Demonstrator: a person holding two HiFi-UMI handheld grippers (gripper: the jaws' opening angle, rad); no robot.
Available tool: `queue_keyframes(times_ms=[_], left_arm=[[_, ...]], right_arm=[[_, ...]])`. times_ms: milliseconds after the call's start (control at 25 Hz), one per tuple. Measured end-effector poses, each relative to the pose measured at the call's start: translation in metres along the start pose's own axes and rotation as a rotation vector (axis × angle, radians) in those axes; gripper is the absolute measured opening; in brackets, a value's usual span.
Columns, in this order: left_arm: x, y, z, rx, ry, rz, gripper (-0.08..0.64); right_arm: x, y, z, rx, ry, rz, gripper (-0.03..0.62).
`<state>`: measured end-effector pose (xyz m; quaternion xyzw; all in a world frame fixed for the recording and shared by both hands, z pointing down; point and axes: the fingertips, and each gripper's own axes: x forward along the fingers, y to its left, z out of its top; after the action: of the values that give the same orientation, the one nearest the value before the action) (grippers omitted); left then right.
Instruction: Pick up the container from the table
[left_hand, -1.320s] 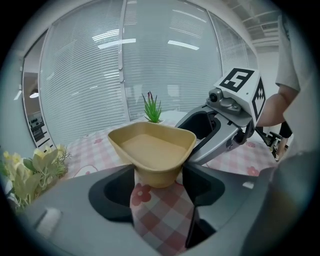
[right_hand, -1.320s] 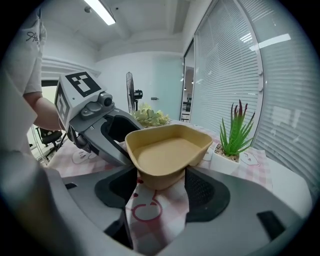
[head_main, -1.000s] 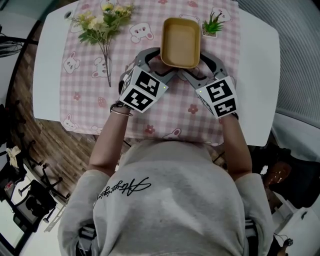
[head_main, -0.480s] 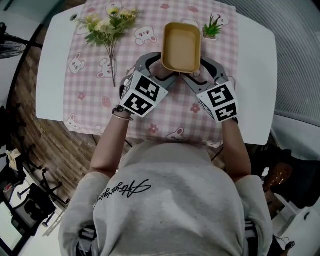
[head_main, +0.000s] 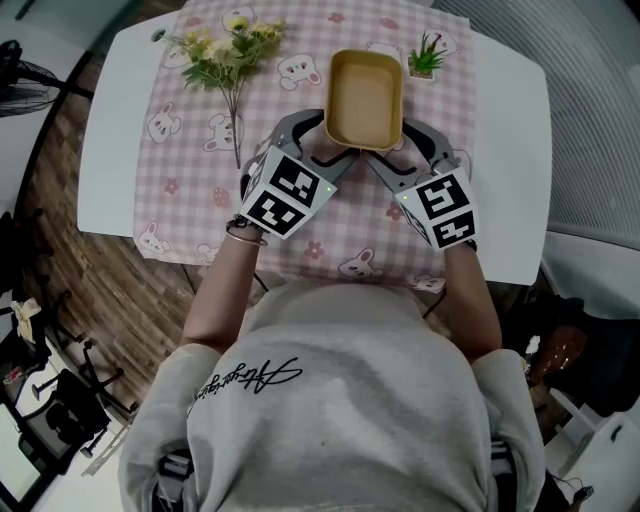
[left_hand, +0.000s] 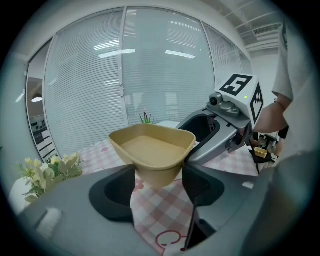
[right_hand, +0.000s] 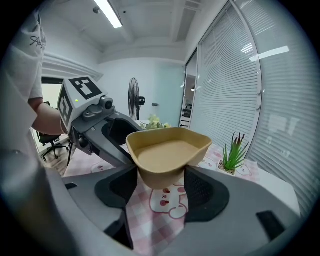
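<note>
Above the bench (head_main: 510, 150) and its pink cloth (head_main: 190, 150), I held the container (head_main: 365, 95) apparently lifted clear. The left gripper (left_hand: 159, 182) and the right gripper (right_hand: 160, 187) each pressed their fingers on one near corner, so that it would not tip.

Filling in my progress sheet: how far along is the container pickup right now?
Done: the left gripper and right gripper are each clamped on a near corner of the tan container. In hand: it looks lifted, with checked tablecloth showing under its base in both gripper views. Left: little, perhaps raising it further clear of the table.
</note>
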<state>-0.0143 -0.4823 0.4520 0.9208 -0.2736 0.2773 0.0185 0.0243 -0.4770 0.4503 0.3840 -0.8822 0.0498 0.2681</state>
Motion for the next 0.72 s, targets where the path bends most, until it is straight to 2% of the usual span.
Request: queue_keyframes(times_ms=[720], left_arm=[[-0.044,-0.011,0.007,0.016,-0.032,0.028,0.290]], right_arm=[[-0.021,0.031,0.024,-0.017,-0.047,-0.005,0.290]])
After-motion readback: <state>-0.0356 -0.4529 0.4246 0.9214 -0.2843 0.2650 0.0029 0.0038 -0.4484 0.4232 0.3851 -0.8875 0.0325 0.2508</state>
